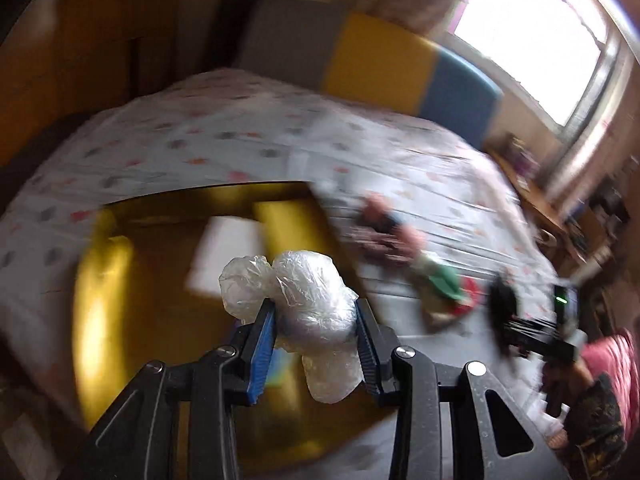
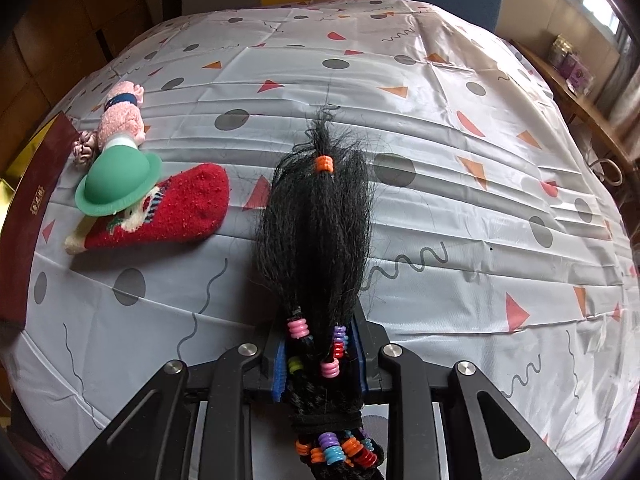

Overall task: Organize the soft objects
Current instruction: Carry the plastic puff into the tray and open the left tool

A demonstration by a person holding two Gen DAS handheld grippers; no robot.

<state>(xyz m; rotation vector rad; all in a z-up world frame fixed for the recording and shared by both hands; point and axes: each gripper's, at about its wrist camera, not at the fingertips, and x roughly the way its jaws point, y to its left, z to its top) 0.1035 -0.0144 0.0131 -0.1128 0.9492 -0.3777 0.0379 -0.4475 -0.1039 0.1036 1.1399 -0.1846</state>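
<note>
1. Crinkled plastic bag sits clamped in the left gripper jaws, above a gold box.
2. Right gripper jaws clamp a beaded black wig over the worktop.

Window glare, left-wrist motion blur

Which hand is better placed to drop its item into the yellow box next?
Left. The left tongs, shut on the plastic bag, are above the yellow box. The right tongs hold the hairpiece over the tablecloth, away from it.
</note>
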